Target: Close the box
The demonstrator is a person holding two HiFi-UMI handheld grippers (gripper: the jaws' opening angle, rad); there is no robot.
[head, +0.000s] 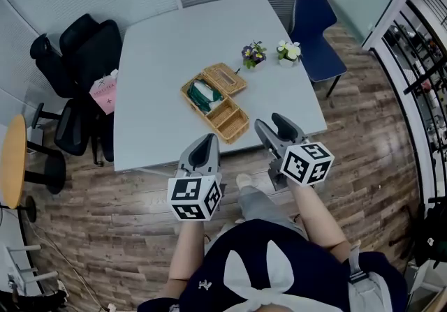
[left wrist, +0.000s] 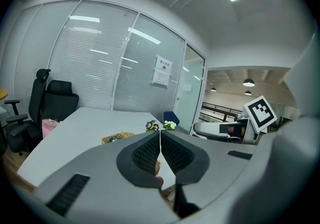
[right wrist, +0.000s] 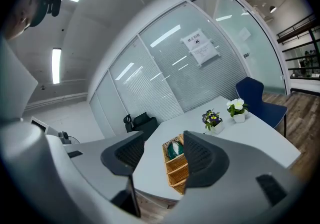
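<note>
**Both grippers short of the open wicker box**

Head view: the straw-coloured woven wicker box (head: 214,102) lies in the near half of the pale grey desk (head: 160,59), with one short end close to the near edge. Its flat woven lid (head: 225,79) is thrown back on the far side, so the compartments are bare. A green bundle (head: 203,94), cloth by the look of it, fills the largest one. The left gripper (head: 204,144) and right gripper (head: 272,124) hang off the near edge, apart from the box. Two small flower pots (head: 271,53) stand further in, toward the far right corner.

Left gripper view: the left gripper (left wrist: 160,135) has its ribbed pads meeting at the tips, with nothing between them. Only a strip of the box (left wrist: 117,138) shows above the jaw, and the lid cannot be made out.

Right gripper view: the right gripper (right wrist: 164,138) has its jaws spread wide. The box (right wrist: 176,163) is framed between them, far off and untouched, and the right jaw cuts off one side of it.

What could go wrong: the lid lies flat and gives little edge to catch, so a jaw may slip off it. A sideways shove could skid the light box toward the pots. The bundle may stand proud and keep the lid from seating. No view shows the hinge.
</note>
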